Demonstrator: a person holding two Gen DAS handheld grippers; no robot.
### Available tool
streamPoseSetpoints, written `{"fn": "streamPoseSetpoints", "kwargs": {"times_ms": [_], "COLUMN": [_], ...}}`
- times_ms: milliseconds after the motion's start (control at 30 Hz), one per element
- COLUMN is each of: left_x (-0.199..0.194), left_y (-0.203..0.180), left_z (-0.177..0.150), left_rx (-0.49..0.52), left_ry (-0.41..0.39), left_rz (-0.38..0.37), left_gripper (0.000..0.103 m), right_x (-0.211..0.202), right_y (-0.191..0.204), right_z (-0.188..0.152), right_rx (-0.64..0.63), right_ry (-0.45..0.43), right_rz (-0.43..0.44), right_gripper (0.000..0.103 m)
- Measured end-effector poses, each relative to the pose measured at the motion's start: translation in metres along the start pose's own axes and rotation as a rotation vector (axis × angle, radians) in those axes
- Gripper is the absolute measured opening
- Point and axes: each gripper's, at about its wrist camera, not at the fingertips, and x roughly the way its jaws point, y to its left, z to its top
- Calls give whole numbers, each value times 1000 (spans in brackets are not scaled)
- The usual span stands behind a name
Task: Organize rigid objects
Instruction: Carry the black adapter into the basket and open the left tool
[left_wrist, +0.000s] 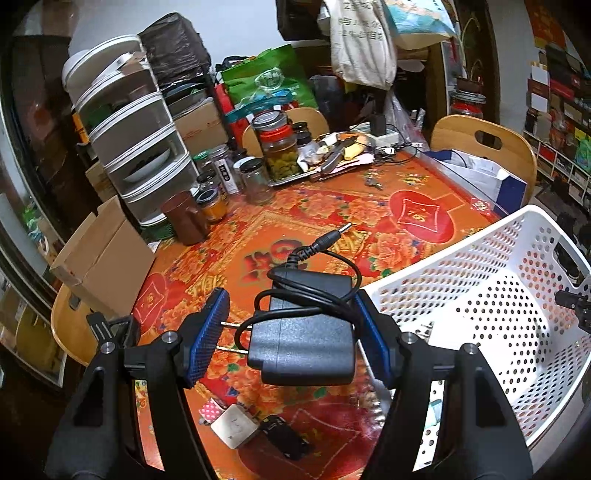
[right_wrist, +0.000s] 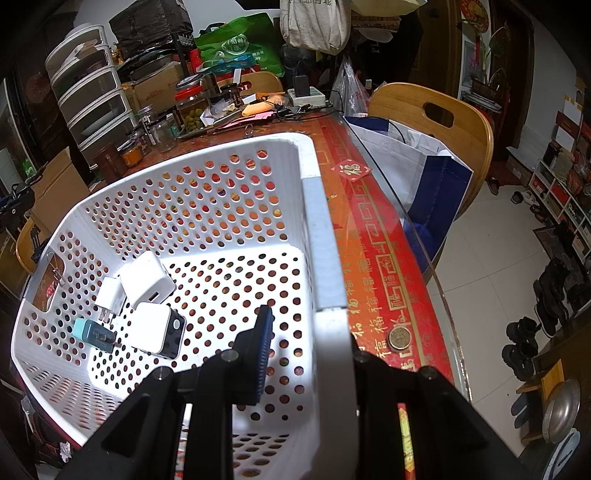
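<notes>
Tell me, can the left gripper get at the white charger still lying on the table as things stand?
Probably not yet. The left gripper is shut on the black adapter, so its jaws are full. The white charger lies uncovered on the table just below it.

Dim indoor light, warm cast; glare on the glossy tabletop (left_wrist: 369, 206); fisheye bending, black corners; distant clutter soft.

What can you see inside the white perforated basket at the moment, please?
In the white basket lie two white charger plugs, a white-and-black cube charger and a teal adapter. The right gripper, clamping the rim, hides the near floor.
</notes>
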Motion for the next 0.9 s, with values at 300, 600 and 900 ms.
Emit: {"fn": "streamPoseSetpoints", "kwargs": {"times_ms": [300, 600, 900], "left_x": [-1, 38, 87], "left_y": [-23, -129, -214], "left_z": [5, -2, -7], "left_rx": [18, 202, 329], "left_ry": [19, 268, 490], "left_rz": [-48, -183, -265], "left_gripper": [66, 66, 66], "right_x": [1, 2, 3], "right_y": [-1, 0, 0], "right_z": [-1, -1, -1], "right_rx": [-1, 2, 3], "right_ry": [-4, -7, -8], "right_rz": [8, 19, 23], "right_gripper": [26, 27, 27]}}
